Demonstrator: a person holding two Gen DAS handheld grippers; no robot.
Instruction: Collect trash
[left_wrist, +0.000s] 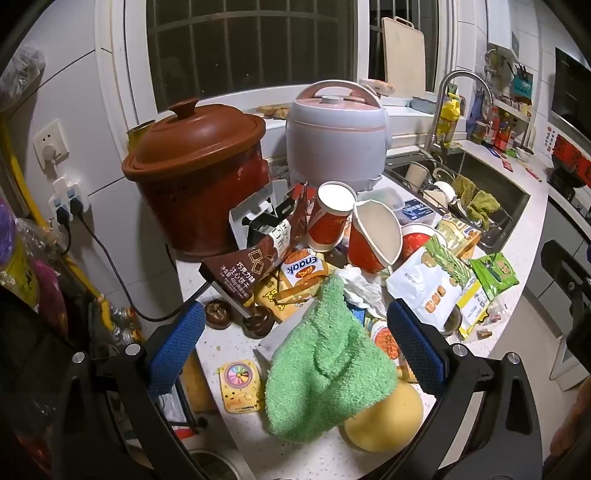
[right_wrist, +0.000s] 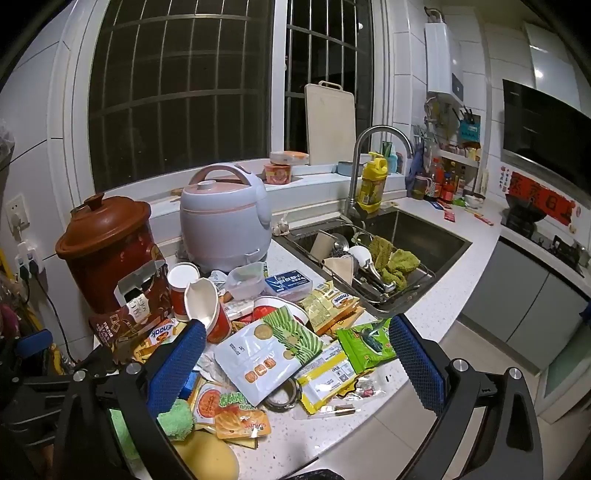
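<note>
We found the left gripper (left_wrist: 295, 343) spread wide and holding nothing, its blue pads flanking a green towel (left_wrist: 325, 362) low in the frame's centre, with a yellow sponge (left_wrist: 388, 421) just below it. The right gripper (right_wrist: 295, 354) was likewise wide and empty above a white snack pouch (right_wrist: 266, 358) and a green wrapper (right_wrist: 365, 343). The trash, including crushed red paper cups (left_wrist: 365, 236), lay heaped mid-frame on the white countertop (right_wrist: 443, 295), before the brown pot (left_wrist: 195, 166) and rice cooker (left_wrist: 336, 133).

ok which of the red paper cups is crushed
The right one, beside the round-rimmed cup. Its white rim is squashed into a pointed, bent shape, while the other's mouth is still a circle.
</note>
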